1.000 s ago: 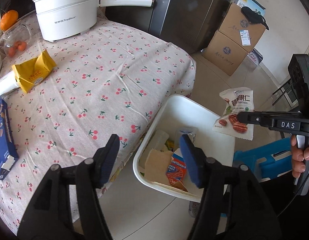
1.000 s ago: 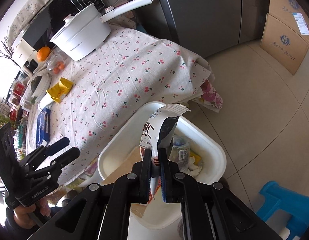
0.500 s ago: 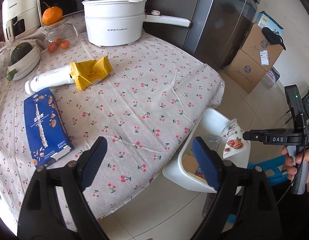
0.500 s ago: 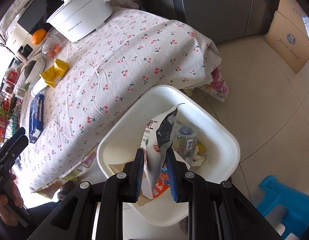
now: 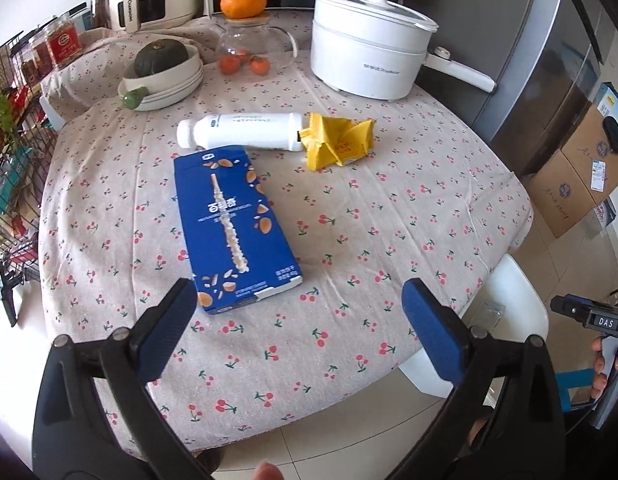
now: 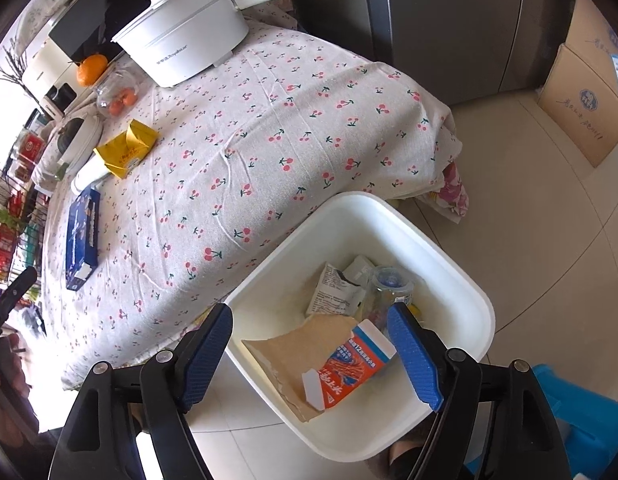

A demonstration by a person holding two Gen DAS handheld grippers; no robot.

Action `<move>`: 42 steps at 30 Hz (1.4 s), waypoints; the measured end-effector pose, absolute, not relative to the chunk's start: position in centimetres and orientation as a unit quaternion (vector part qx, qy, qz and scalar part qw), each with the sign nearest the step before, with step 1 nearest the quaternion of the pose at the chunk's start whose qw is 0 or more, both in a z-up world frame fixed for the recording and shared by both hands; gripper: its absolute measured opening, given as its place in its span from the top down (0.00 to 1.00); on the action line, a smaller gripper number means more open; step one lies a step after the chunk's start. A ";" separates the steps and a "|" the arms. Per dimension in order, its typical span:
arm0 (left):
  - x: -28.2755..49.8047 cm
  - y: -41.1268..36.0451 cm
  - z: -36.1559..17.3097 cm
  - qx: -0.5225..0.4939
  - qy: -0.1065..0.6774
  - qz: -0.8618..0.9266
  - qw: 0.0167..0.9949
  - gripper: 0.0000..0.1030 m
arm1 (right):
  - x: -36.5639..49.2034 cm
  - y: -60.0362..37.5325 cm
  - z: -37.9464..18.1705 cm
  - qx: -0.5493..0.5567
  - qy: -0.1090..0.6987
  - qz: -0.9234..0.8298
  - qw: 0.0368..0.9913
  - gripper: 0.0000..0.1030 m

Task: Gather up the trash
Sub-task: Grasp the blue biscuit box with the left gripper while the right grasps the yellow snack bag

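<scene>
The right gripper (image 6: 309, 354) hangs above the white bin (image 6: 449, 248), jaws spread wide and empty; a nut packet (image 6: 335, 290) lies inside among other trash. The left gripper (image 5: 299, 332), equally spread, points down over the cherry-print tablecloth (image 5: 389, 220), near the blue box (image 5: 233, 228), white bottle (image 5: 241, 130) and yellow wrapper (image 5: 337, 142).
</scene>
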State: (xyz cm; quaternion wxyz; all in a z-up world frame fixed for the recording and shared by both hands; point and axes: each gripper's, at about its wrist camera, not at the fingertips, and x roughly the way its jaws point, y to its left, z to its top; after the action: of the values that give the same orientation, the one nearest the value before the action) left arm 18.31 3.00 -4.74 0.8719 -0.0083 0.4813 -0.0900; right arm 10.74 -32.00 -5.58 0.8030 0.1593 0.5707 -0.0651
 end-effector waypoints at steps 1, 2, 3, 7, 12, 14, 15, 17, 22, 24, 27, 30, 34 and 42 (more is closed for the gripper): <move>18.5 3.4 -4.9 -0.010 0.485 -0.081 0.871 0.01 | 10.9 -31.7 -5.5 0.156 0.570 -0.063 0.804 0.20; 18.8 3.8 -5.0 -0.010 0.487 -0.073 0.870 0.01 | 11.1 -31.4 -5.4 0.153 0.570 -0.060 0.805 0.20; 19.0 4.1 -5.2 -0.010 0.490 -0.065 0.870 0.01 | 11.2 -31.1 -5.4 0.150 0.570 -0.058 0.806 0.20; 20.1 4.9 -6.4 -0.003 0.502 -0.027 0.864 0.01 | 11.8 -30.0 -5.3 0.137 0.571 -0.051 0.808 0.19; 22.3 5.2 -8.5 -0.002 0.520 0.013 0.854 0.01 | 12.7 -28.7 -5.4 0.122 0.573 -0.043 0.809 0.18; 23.2 5.1 -9.3 -0.010 0.526 0.022 0.850 0.01 | 13.0 -28.1 -5.4 0.119 0.573 -0.039 0.810 0.18; 23.6 4.9 -9.6 -0.013 0.529 0.026 0.848 0.01 | 13.2 -27.7 -5.4 0.117 0.572 -0.036 0.811 0.17; 24.2 4.6 -10.1 -0.021 0.530 0.031 0.847 0.01 | 13.6 -27.1 -5.3 0.113 0.572 -0.032 0.812 0.16; 25.9 3.9 -11.7 -0.025 0.536 0.058 0.842 0.01 | 14.4 -25.5 -5.4 0.098 0.571 -0.026 0.815 0.16; 26.5 3.7 -12.4 -0.024 0.541 0.068 0.838 0.01 | 14.8 -25.0 -5.3 0.095 0.570 -0.025 0.816 0.16; 27.2 3.9 -13.5 -0.035 0.551 0.074 0.831 0.01 | 15.4 -24.4 -5.3 0.093 0.568 -0.025 0.817 0.16; 27.6 4.4 -14.0 -0.051 0.559 0.076 0.824 0.01 | 16.1 -23.8 -5.2 0.089 0.566 -0.023 0.819 0.16; 27.5 4.7 -13.8 -0.060 0.553 0.069 0.828 0.01 | 17.3 -22.7 -5.0 0.080 0.562 -0.021 0.823 0.16; 27.3 6.3 -13.3 -0.067 0.548 0.018 0.834 0.10 | 20.8 -19.7 -4.8 0.074 0.547 -0.009 0.834 0.15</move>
State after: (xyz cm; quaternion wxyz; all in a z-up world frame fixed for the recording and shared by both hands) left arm 27.28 6.26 -13.31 0.8339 -0.0674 0.5475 0.0176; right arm 20.85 -19.68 -4.80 0.8341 0.0740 0.5465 -0.0093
